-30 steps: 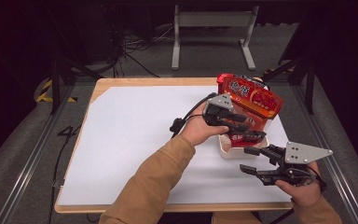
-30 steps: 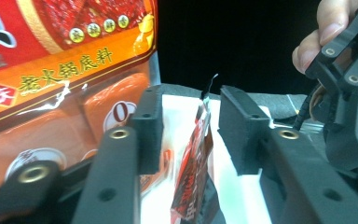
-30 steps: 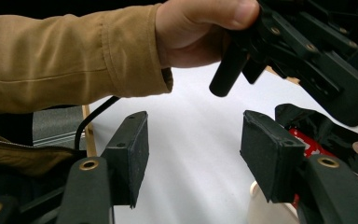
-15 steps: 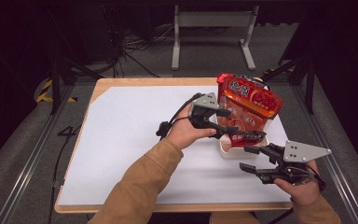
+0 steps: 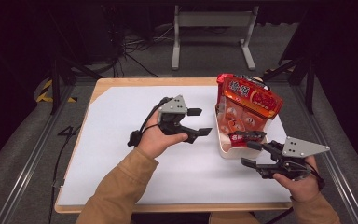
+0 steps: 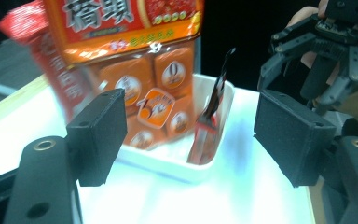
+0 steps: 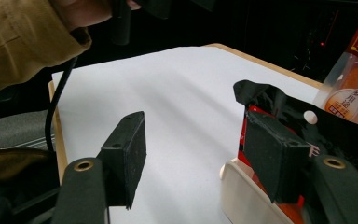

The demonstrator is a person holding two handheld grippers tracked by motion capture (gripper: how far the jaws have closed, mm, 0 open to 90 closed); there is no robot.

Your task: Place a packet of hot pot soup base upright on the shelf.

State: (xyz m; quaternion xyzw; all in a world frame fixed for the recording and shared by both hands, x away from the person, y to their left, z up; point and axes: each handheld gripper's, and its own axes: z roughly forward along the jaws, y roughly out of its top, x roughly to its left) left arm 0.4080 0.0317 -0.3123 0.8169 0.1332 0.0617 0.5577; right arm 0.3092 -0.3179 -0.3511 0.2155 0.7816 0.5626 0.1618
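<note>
The left gripper has been drawn leftward off the glossy red snack bag, its jaws just opened wide and empty. The bag is seen upright in a smooth white rectangular tray, right of centre. The right gripper, jaws wide, is held at the tray's lower edge beside a dark crinkled packet.

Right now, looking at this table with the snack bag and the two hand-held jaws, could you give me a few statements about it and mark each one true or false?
1. The red and orange snack bag stands in a white tray. True.
2. The left gripper grips the snack bag. False: its jaws are open with nothing between them, off to the left of the bag; they have just been opening.
3. A small dark packet also stands in the tray, beside the bag. True.
4. The tray sits at the middle of the white sheet. False: it sits near the sheet's right edge.
5. The right gripper has its jaws open at the tray's near corner. True.
</note>
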